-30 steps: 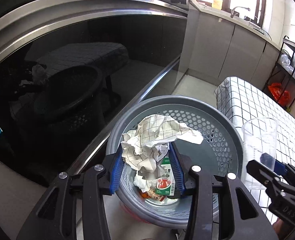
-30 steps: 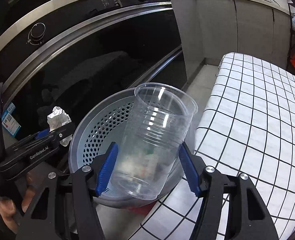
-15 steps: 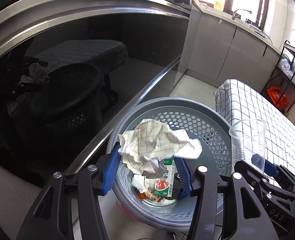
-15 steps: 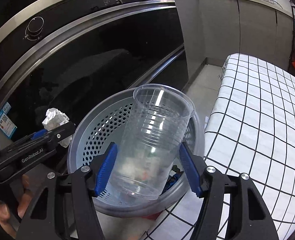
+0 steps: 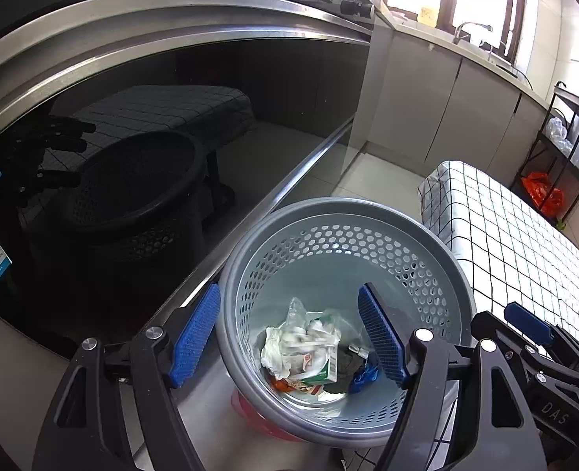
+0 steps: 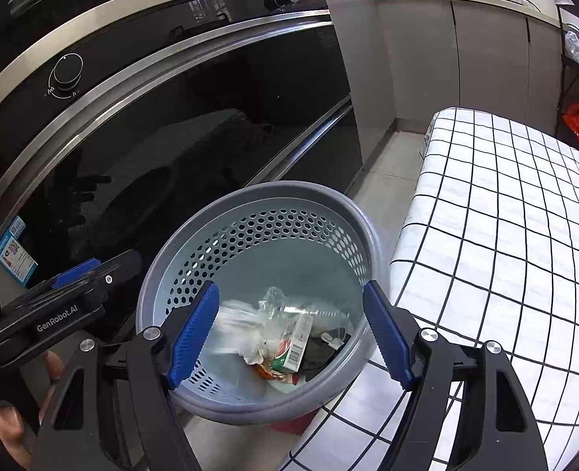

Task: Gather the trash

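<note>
A grey perforated trash basket (image 5: 340,212) stands on the floor beside the checked table; it also shows in the right wrist view (image 6: 250,196). Inside lie crumpled white paper (image 5: 285,345), a small green and white carton (image 5: 323,371), a clear plastic cup (image 6: 313,310) on its side and dark scraps. The same carton shows in the right wrist view (image 6: 295,343). My left gripper (image 5: 289,333) is open and empty above the basket's near left side. My right gripper (image 6: 289,329) is open and empty above the basket's near side.
A black glass oven front with steel trim (image 5: 152,137) stands just behind the basket. A table with a black-and-white checked cloth (image 6: 505,235) lies to the right. A black rack with an orange bag (image 5: 545,196) stands far right.
My left gripper opened and the crumpled checked paper fell into the basket. My right gripper opened and the clear cup dropped in too. Both grippers now hold nothing.
</note>
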Available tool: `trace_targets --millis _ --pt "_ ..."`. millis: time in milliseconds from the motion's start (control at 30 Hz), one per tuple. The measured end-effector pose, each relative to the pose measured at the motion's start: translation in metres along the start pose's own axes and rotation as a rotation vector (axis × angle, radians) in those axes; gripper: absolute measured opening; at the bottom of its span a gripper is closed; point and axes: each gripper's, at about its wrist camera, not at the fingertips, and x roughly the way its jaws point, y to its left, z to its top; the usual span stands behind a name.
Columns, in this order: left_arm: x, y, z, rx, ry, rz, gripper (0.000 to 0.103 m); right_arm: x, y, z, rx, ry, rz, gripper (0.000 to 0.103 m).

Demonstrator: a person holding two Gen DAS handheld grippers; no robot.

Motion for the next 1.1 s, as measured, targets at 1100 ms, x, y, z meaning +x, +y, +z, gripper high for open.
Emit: trace_targets --millis 1100 --pt "-0.023 -0.027 -0.018 0.124 -0.093 0.04 0.092 -0.033 -0.001 -0.024 0.013 -0.078 -0.112 0.074"
